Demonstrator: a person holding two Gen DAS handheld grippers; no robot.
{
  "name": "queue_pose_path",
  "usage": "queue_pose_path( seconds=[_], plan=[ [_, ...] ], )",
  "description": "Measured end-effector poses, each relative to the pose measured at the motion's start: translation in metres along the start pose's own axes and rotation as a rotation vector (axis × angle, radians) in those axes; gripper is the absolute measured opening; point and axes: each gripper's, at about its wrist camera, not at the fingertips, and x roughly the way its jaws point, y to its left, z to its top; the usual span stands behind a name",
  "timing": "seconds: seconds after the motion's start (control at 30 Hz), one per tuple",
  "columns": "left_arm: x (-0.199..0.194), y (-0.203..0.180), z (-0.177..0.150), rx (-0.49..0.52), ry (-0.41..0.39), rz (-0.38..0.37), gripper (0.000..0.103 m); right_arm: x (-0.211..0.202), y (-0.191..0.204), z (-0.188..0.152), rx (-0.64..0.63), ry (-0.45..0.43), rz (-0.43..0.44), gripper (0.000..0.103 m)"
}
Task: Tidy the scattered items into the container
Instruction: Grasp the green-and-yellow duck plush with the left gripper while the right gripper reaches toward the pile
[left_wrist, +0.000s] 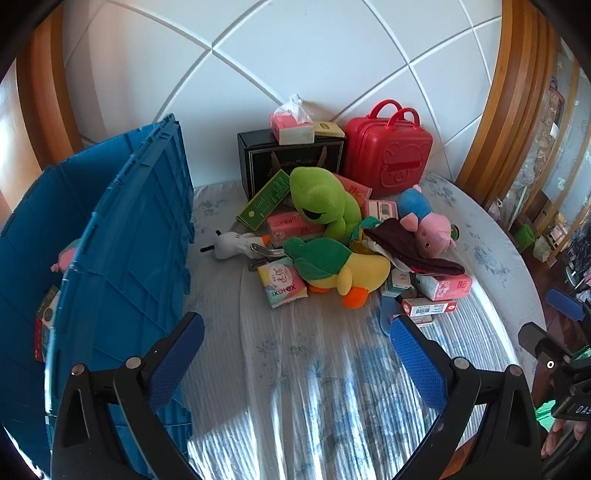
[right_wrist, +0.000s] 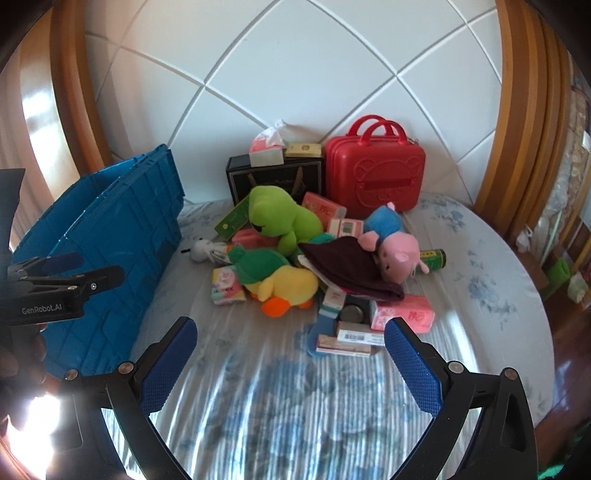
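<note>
A blue plastic crate (left_wrist: 122, 240) stands at the left of the bed, also in the right wrist view (right_wrist: 110, 236); a few small items lie inside it. A heap lies mid-bed: a green plush (left_wrist: 325, 201), a yellow duck plush (left_wrist: 343, 266), a pink pig plush (left_wrist: 428, 218), a dark cloth (left_wrist: 410, 247), a Kotex pack (left_wrist: 282, 282) and several small boxes (right_wrist: 347, 338). My left gripper (left_wrist: 295, 347) is open and empty, above the bedsheet short of the heap. My right gripper (right_wrist: 290, 349) is open and empty, also short of the heap.
A red toy suitcase (left_wrist: 388, 155), a black gift box (left_wrist: 291, 158) and a tissue box (left_wrist: 291, 125) stand against the white padded headboard. The bed's rounded edge drops off at the right (left_wrist: 517, 258). Wooden frames flank the headboard.
</note>
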Motion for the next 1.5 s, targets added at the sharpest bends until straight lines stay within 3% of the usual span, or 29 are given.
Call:
queue_pose_path(
  seconds=[0.3,0.5,0.73,0.87,1.17,1.37,1.5],
  plan=[
    [0.07,-0.046,0.007,0.003,0.073,-0.002,0.103,0.048,-0.073,-0.007,0.013,0.068,-0.051,0.103],
    [0.123,-0.058,0.011,-0.053,0.127,-0.006,0.103,0.082,-0.11,-0.011,0.017,0.123,-0.068,0.103],
    [0.204,-0.064,0.016,-0.194,0.21,-0.049,0.103,0.122,-0.138,-0.021,-0.013,0.164,-0.086,0.103],
    [0.242,-0.064,0.02,-0.264,0.221,-0.026,0.103,0.151,-0.157,-0.026,-0.017,0.198,-0.101,0.103],
    [0.305,-0.034,0.024,-0.622,0.231,-0.065,0.103,0.191,-0.179,-0.034,-0.019,0.233,-0.096,0.103],
    [0.329,-0.038,0.021,-0.628,0.233,-0.036,0.103,0.223,-0.192,-0.036,-0.025,0.243,-0.109,0.103],
    [0.313,-0.04,0.017,-0.592,0.192,-0.053,0.082,0.239,-0.201,-0.034,0.0,0.241,-0.117,0.103]
  ],
)
